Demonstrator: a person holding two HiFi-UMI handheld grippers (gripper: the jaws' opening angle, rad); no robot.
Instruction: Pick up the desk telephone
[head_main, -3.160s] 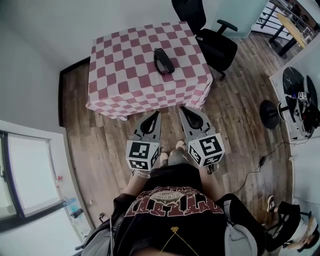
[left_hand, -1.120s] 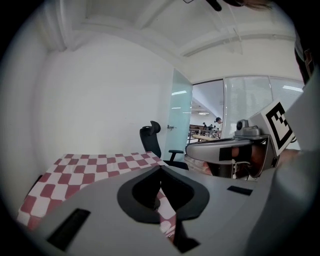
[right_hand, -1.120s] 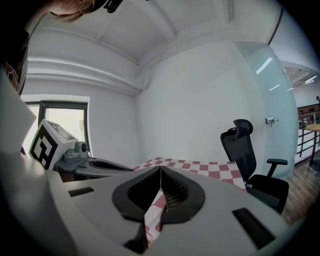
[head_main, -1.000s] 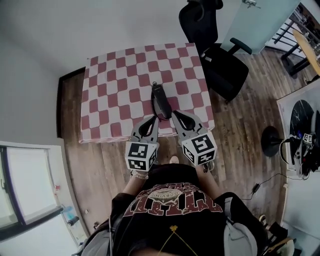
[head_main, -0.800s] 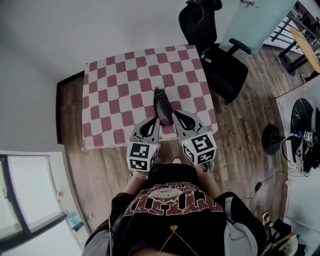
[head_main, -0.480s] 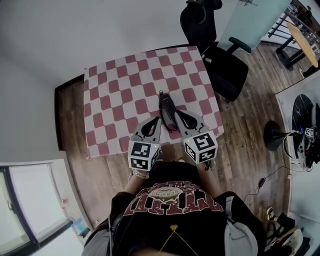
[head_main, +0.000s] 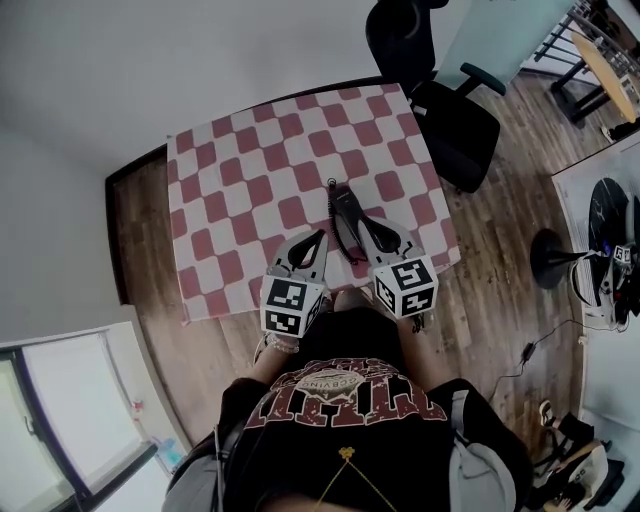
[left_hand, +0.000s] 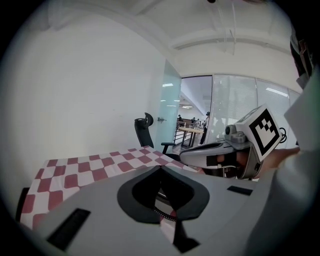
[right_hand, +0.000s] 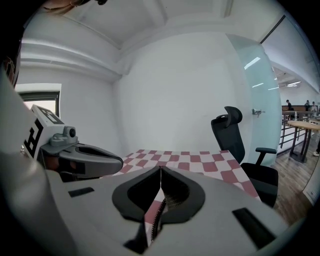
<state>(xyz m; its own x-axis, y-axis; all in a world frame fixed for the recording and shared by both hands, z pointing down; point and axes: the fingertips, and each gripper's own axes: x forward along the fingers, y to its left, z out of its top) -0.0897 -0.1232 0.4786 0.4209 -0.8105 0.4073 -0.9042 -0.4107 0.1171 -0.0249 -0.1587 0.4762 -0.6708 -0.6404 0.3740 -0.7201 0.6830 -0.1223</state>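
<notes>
The black desk telephone (head_main: 341, 203) lies lengthwise near the front edge of the red-and-white checkered table (head_main: 230, 170). My left gripper (head_main: 323, 233) hovers just left of the phone's near half, jaws shut with nothing in them. Over the phone's right side is my right gripper (head_main: 358, 212), also shut and holding nothing. In the left gripper view, the jaws (left_hand: 160, 167) meet at the tip, with a coiled cord (left_hand: 160, 214) showing below them. The right gripper view shows its tips (right_hand: 160, 168) touching above the cord (right_hand: 153, 224). Most of the phone is hidden in both gripper views.
A black office chair (head_main: 455, 110) stands at the table's far right corner. A white wall runs behind the table. Wood floor (head_main: 150, 260) surrounds it, with a cable and equipment (head_main: 610, 250) at the far right.
The person has stepped up to the table. Both grippers have moved forward and lower over its front edge, ending on either side of the phone. Both jaws stayed shut.
</notes>
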